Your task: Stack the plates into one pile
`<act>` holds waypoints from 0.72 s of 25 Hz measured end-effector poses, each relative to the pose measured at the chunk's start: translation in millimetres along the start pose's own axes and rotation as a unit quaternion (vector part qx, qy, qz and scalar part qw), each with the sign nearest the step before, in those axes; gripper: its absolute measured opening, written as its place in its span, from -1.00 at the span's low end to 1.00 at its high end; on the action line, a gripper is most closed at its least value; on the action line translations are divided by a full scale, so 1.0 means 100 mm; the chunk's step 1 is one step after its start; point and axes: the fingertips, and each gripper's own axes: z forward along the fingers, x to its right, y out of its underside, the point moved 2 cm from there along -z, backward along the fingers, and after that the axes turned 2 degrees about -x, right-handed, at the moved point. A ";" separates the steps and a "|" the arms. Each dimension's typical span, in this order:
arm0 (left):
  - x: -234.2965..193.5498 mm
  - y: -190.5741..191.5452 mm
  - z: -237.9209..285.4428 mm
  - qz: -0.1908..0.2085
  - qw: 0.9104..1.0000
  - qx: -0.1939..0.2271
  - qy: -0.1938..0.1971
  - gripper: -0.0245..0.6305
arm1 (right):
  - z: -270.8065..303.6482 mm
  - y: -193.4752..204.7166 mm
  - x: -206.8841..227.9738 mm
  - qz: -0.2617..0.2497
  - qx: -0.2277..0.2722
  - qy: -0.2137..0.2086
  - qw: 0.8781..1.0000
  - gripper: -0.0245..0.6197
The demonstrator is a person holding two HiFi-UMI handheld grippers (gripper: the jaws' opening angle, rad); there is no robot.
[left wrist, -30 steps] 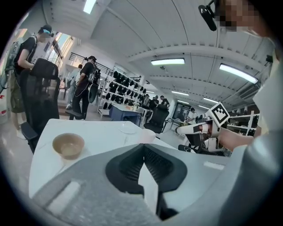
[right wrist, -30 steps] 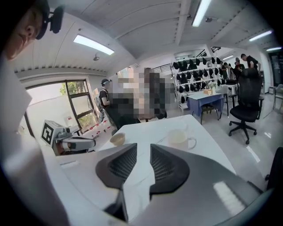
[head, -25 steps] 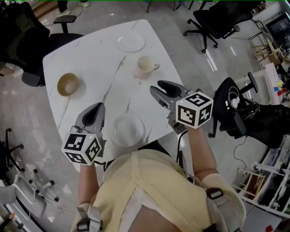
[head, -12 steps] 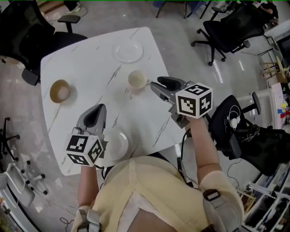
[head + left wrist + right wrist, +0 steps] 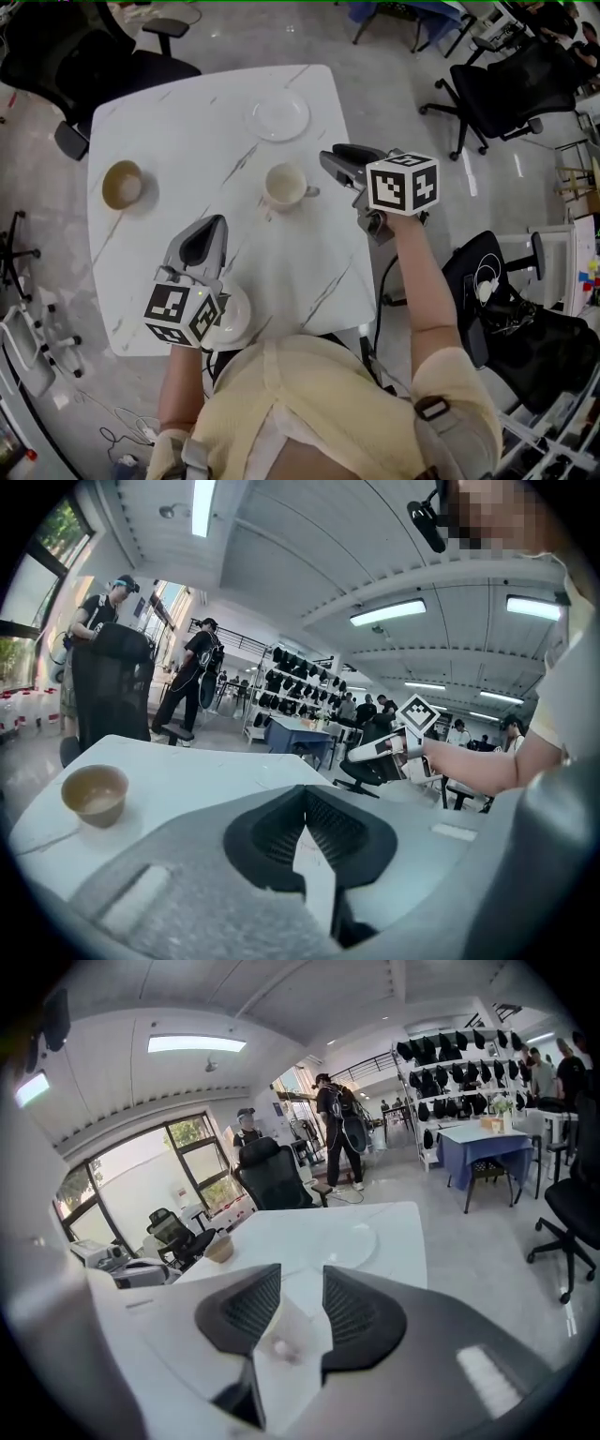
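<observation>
we hold our left gripper (image 5: 208, 230), jaws closed on nothing, just beside the round white plate (image 5: 234, 319) at the white marble desk's (image 5: 178, 122) lower edge, while our right gripper (image 5: 335, 157), jaws slightly apart and empty, is nearer the clear glass plate (image 5: 278, 116) lying up-left of it.

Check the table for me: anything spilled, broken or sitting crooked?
Nothing stands out. The pale round plate, cream mug and tan bowl sit upright on the white marble table; the white plate lies flat near its front edge.
</observation>
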 end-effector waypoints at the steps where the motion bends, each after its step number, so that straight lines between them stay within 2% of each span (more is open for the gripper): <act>1: 0.00 -0.01 0.03 0.000 1.000 0.002 -0.003 -0.91 | 0.06 -0.02 0.06 0.000 -0.003 0.000 1.000 -0.48; 9: -0.02 0.00 0.28 0.006 1.000 0.014 -0.014 -0.91 | 0.55 -0.06 0.43 0.015 -0.025 0.005 1.000 -0.50; 18: -0.14 -0.01 0.51 0.001 0.999 0.033 -0.021 -0.91 | 0.97 -0.02 0.79 0.029 -0.054 0.030 0.998 -0.51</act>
